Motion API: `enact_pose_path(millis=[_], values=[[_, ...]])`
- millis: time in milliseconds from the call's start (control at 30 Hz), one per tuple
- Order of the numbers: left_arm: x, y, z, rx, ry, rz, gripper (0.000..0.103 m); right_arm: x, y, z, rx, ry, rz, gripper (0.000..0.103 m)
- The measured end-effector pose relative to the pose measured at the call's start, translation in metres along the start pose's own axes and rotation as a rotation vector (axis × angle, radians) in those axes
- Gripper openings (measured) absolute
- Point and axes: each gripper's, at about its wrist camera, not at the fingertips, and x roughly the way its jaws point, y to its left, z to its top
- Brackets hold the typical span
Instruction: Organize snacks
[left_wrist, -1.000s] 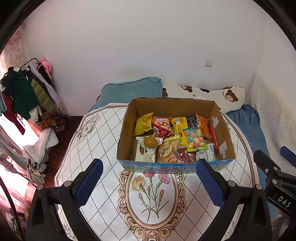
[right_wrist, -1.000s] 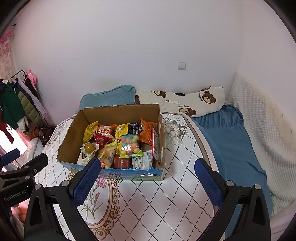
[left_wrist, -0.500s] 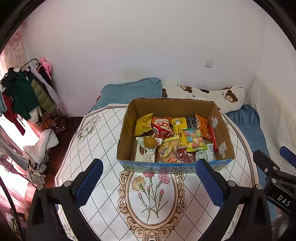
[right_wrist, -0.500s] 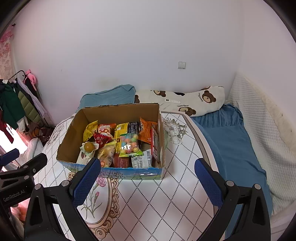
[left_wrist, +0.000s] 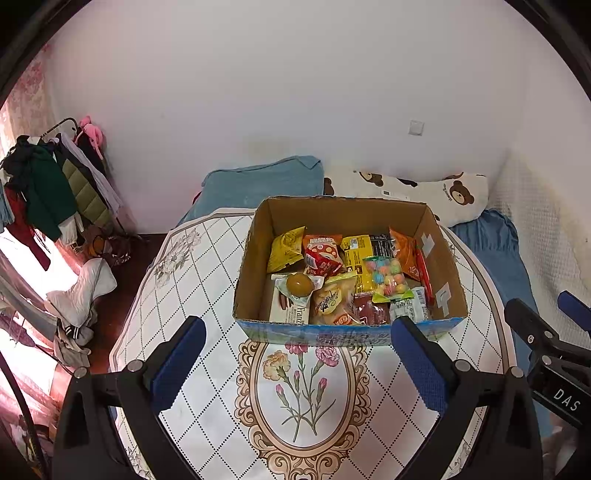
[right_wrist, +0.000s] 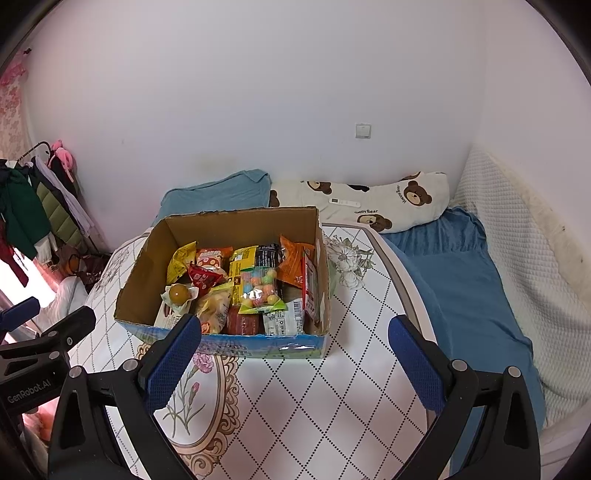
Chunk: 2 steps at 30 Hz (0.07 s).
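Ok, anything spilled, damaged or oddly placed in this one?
Nothing spilled. The snacks all sit inside the cardboard box, jumbled and overlapping rather than sorted. The box stands upright on the table. Both grippers are open and empty.

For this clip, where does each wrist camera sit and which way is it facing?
Left wrist view: rides the left gripper, looking forward and down at the cardboard box of snacks, roughly centred; its blue fingers frame the flowered table, the right gripper at the right edge.
Right wrist view: rides the right gripper, aimed right of the box, towards the blue bedding; left gripper at the left edge.
Shared: box, table, bear pillow, both grippers open.
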Motion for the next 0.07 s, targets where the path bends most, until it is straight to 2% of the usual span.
enact_pose_path(millis=[67], values=[[-0.001,0.0006,0.0007,0.001,0.0,-0.002,0.103,-0.0009,-0.0002,0.0012,0.001,0.001,0.002,0.103]])
